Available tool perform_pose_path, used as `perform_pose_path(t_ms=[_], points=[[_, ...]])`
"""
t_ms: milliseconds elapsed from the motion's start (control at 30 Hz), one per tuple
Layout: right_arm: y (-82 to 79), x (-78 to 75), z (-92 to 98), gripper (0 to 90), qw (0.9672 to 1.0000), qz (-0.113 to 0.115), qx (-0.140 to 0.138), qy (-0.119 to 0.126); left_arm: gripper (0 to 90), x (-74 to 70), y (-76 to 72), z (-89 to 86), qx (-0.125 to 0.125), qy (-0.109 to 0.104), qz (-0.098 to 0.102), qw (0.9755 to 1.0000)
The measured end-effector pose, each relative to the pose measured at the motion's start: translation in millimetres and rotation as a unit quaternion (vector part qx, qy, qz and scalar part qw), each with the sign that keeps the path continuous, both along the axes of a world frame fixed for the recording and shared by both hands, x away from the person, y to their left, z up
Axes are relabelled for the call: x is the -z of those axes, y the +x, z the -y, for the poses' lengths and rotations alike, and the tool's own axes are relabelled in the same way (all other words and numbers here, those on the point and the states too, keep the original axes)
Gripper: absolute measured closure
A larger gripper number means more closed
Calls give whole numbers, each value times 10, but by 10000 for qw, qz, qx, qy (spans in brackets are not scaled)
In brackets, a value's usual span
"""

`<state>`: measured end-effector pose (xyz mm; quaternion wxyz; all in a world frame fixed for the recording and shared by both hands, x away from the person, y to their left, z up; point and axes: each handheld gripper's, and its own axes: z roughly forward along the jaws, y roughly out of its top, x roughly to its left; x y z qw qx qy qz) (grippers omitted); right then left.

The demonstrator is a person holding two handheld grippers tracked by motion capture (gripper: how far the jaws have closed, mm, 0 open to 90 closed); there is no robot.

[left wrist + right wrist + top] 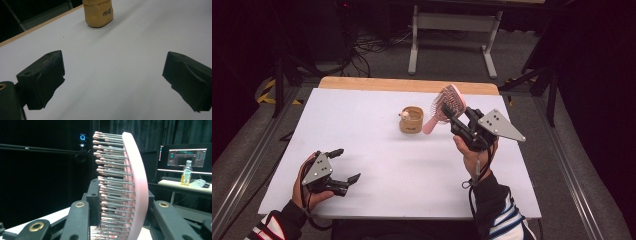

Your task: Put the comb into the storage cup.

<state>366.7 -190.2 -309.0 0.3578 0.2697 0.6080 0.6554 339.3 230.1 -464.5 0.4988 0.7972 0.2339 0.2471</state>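
Note:
My right gripper is lifted above the table's right half and is shut on a pink hairbrush. Its handle slants down toward a tan cup-like holder near the table's middle. In the right gripper view the hairbrush stands edge-on between the jaws, bristles pointing left. My left gripper rests low at the near left corner, open, with nothing between its fingers. In the left gripper view the tan holder stands far ahead on the white table.
The white table top has a wooden strip along its far edge. A white table frame and cables lie on the floor beyond. A monitor and a bottle show far off in the right gripper view.

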Motion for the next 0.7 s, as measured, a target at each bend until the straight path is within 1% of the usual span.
perform_pose_path(t_ms=[133,200,233,300,367,433,500,600,700], points=[[53,-57,-59,639,10000,68,50,18,51,0,-3,-2,-18,-6,-5,10000],[86,-78,-101,639,9999,123,75,-55,51,1,-2,1,-17,-3,4,10000],[107,-87,-127,639,9999,122,69,-49,51,0,-2,1,-17,-10,1,10000],[150,-99,-172,640,9998,153,94,-109,51,1,-2,3,-11,-14,2,10000],[194,-106,-219,640,9998,146,88,-104,51,3,0,4,-3,-20,-1,10000],[234,-103,-270,640,9996,183,145,-157,51,4,-1,7,15,-25,1,10000],[280,-94,-319,639,9997,143,138,-150,51,5,-3,11,22,-38,-3,10000],[350,-76,-394,640,9994,127,183,-257,51,6,-4,14,43,-27,5,10000],[416,-49,-457,639,9993,89,225,-289,51,10,-4,16,69,-34,-16,10000]])
